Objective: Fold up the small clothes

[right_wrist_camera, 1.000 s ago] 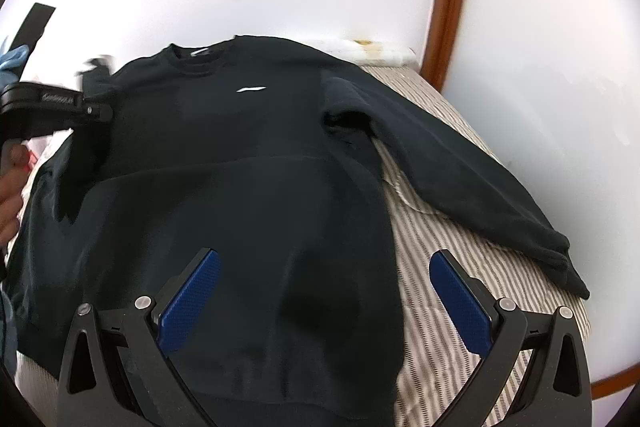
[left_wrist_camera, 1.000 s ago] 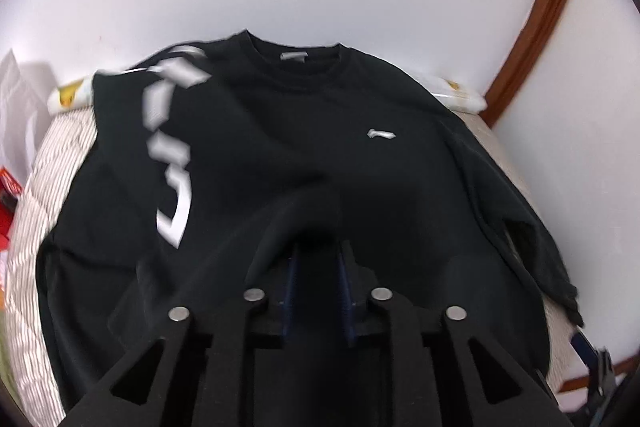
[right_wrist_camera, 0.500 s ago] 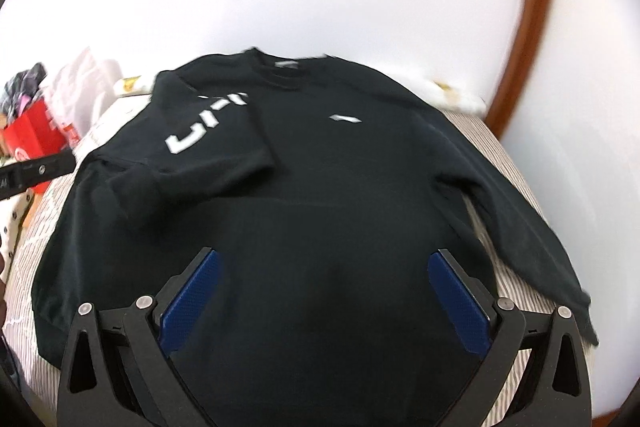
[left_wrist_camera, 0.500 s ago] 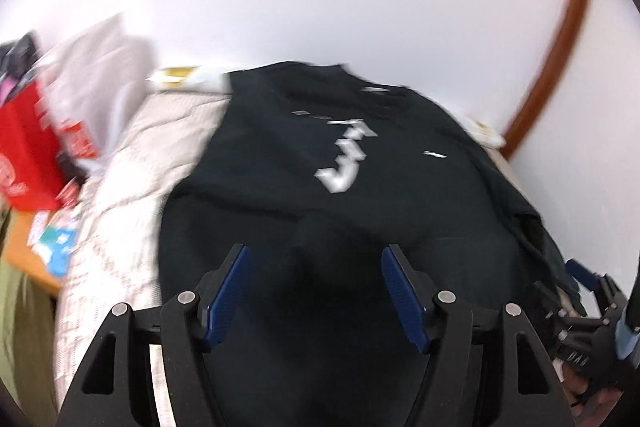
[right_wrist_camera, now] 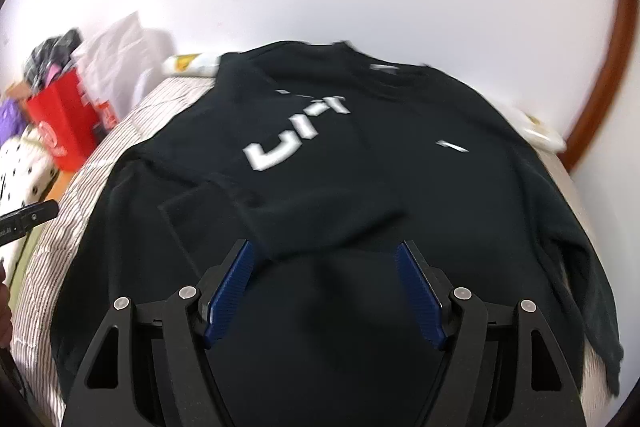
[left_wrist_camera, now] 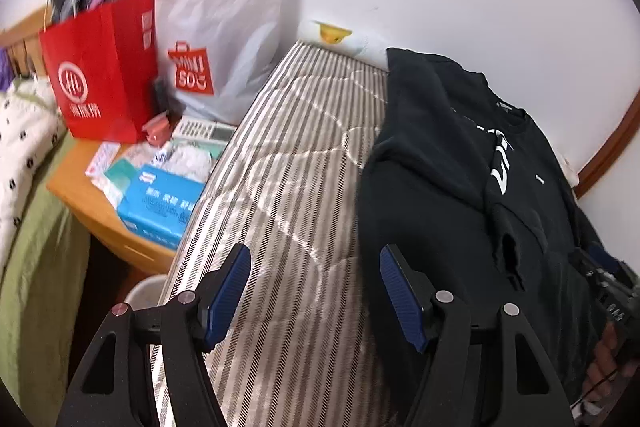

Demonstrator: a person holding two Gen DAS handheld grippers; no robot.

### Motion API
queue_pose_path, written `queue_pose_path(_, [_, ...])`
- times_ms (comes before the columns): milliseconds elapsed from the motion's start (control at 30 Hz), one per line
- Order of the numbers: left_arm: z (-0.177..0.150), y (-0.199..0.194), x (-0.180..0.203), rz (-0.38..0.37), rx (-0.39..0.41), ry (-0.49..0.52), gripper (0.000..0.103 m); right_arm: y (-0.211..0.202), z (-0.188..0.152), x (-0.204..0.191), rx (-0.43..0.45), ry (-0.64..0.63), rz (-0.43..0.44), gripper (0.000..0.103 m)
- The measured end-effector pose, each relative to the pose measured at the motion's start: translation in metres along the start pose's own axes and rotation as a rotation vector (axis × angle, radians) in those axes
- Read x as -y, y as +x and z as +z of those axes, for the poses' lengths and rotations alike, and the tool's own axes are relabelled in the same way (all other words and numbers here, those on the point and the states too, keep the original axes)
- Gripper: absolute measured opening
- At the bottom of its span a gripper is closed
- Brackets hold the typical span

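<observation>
Your black sweatshirt lies spread front-up on the striped mattress, collar toward the white wall, with one sleeve (the one bearing white lettering) folded across the chest. Your right claw hangs over the lower half of the garment, its blue pads apart and closing, with nothing pinched between them; the edge of the folded sleeve lies just beyond the fingertips. Your left claw stands released too, jaws parted over bare mattress, and the sweatshirt's side edge lies just beside its right-hand finger; whether that finger touches the cloth you cannot tell from here. In the left wrist view the sweatshirt fills the right side of the bed, while a wooden bedside table to the left carries a red paper bag, a grey plastic bag and a blue tissue pack. The right wrist view is somewhat blurred.
</observation>
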State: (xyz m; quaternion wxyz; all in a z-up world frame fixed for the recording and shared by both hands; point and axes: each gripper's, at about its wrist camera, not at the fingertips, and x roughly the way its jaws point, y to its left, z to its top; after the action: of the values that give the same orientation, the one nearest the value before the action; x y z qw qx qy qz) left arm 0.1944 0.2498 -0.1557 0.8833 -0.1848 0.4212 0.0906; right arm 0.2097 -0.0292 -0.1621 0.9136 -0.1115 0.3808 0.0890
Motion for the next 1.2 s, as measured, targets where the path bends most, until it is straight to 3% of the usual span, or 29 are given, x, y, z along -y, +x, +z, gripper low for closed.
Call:
queue_pose_path(233, [-0.001,0.011,-0.004,-0.033,-0.031,-0.001,0.065,0.032,0.005,-0.059,-0.014,-0.095,0.134,0.076])
queue_pose_path(367, [-0.007,0.016,0.007,-0.097,-0.048,0.017,0.066,0.061,0.001,-0.08,-0.06,-0.151,0.074,0.076])
queue_pose_path(400, [-0.009,0.017,0.011,-0.103,-0.053,0.031,0.066,0.067,0.0,-0.082,-0.057,-0.158,0.048,0.071])
queue_pose_path(467, [-0.014,0.02,0.018,-0.105,-0.064,0.054,0.066,0.067,0.0,-0.08,-0.036,-0.156,0.026,0.043])
queue_pose_path(533, [-0.019,0.022,0.025,-0.109,-0.073,0.073,0.066,0.062,0.004,-0.072,-0.03,-0.15,0.062,0.005])
queue_pose_path(600, [-0.023,0.026,0.031,-0.099,-0.086,0.086,0.066,0.052,0.012,-0.058,-0.014,-0.109,0.116,0.005])
queue_pose_path(733, [-0.03,0.031,0.037,-0.08,-0.113,0.083,0.065,0.013,0.027,-0.011,0.122,-0.051,0.013,0.005])
queue_pose_path(867, [-0.036,0.027,0.041,-0.065,-0.108,0.091,0.065,0.001,0.037,0.053,0.159,0.04,-0.074,0.005])
queue_pose_path(1033, [-0.042,0.02,0.04,-0.067,-0.112,0.057,0.065,0.016,0.034,0.144,0.124,0.182,-0.165,0.005])
queue_pose_path(1200, [-0.047,0.018,0.046,-0.055,-0.117,0.056,0.065,0.051,0.026,0.196,0.026,0.258,-0.213,0.008])
